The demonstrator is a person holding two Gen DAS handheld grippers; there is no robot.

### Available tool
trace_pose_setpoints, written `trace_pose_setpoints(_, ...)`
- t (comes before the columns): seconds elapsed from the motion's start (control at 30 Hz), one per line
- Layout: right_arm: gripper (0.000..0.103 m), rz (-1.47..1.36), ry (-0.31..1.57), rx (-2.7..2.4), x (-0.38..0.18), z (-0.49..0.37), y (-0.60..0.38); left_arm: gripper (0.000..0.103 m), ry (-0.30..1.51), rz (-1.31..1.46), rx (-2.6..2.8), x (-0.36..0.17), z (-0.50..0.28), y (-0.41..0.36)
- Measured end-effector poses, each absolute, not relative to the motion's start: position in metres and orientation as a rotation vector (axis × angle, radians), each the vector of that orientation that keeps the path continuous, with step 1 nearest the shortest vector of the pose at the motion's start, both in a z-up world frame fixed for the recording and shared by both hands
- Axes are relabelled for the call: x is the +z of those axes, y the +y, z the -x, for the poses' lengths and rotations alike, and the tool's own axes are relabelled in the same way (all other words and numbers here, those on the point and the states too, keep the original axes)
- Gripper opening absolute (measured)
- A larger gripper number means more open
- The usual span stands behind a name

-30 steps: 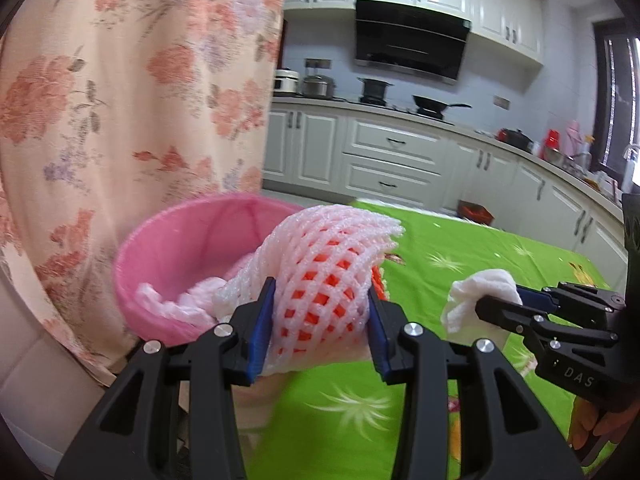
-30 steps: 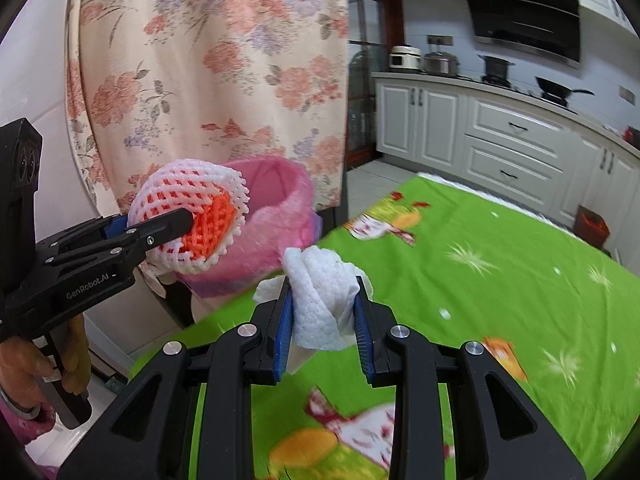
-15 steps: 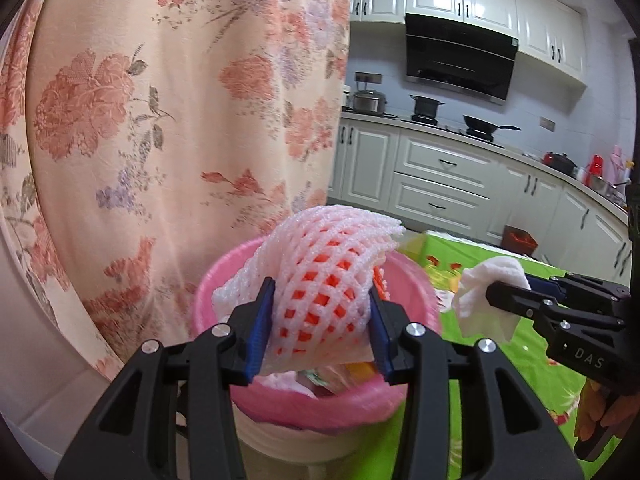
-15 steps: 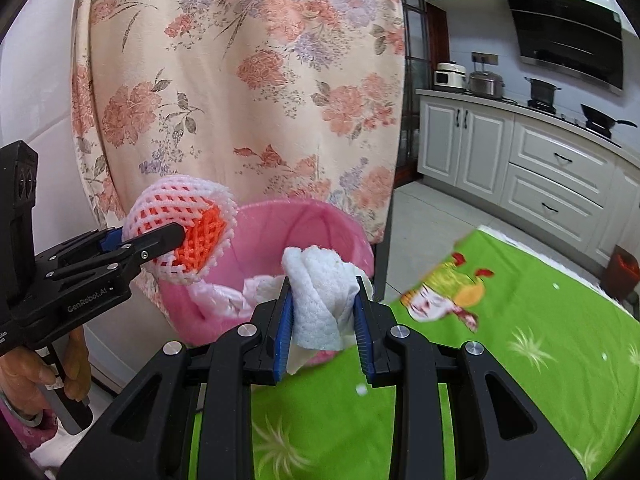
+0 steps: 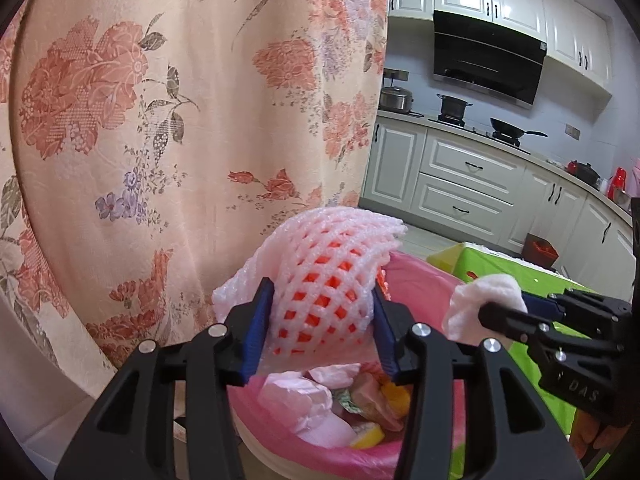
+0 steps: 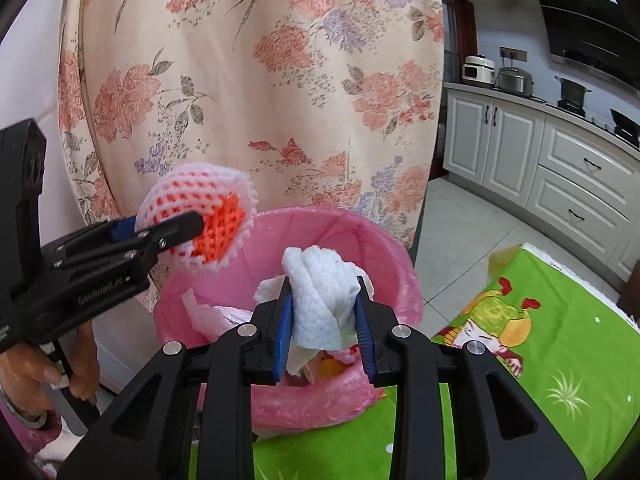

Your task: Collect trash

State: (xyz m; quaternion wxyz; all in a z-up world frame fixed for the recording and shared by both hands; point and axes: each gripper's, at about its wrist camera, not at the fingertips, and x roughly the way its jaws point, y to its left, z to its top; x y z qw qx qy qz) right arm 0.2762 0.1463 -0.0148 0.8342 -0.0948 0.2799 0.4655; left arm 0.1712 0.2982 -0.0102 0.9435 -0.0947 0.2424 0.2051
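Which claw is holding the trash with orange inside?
The left claw: its white foam net shows orange inside. The right claw grips a plain white tissue.

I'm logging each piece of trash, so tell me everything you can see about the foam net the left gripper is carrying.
The foam net is a soft white mesh sleeve with a diamond lattice, orange showing through the holes. It sits bunched between the left gripper's blue pads, whose jaws have just been opening, above the pink-lined bin. Nothing else touches it.
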Motion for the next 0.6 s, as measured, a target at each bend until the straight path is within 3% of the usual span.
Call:
trace_pose_setpoints(0.1, 0.031, 0.203, 0.602, 0.986, -0.019, -0.28, 0.15, 0.048, 0.507, 0.192, 0.426, -0.013, -0.175, 0.304)
trace_pose_setpoints(0.17, 0.038, 0.205, 0.609, 0.979, -0.022, -0.283, 0.152, 0.053, 0.513, 0.195, 0.428, -0.016, -0.175, 0.305)
trace_pose_setpoints(0.23, 0.057, 0.196, 0.609, 0.971, -0.023, -0.285, 0.151, 0.062, 0.521, 0.194, 0.434, -0.019, -0.174, 0.305)
trace_pose_setpoints(0.6, 0.064, 0.165, 0.587, 0.957, -0.015, -0.282, 0.134, 0.089, 0.501, 0.206, 0.47, -0.015, -0.154, 0.302)
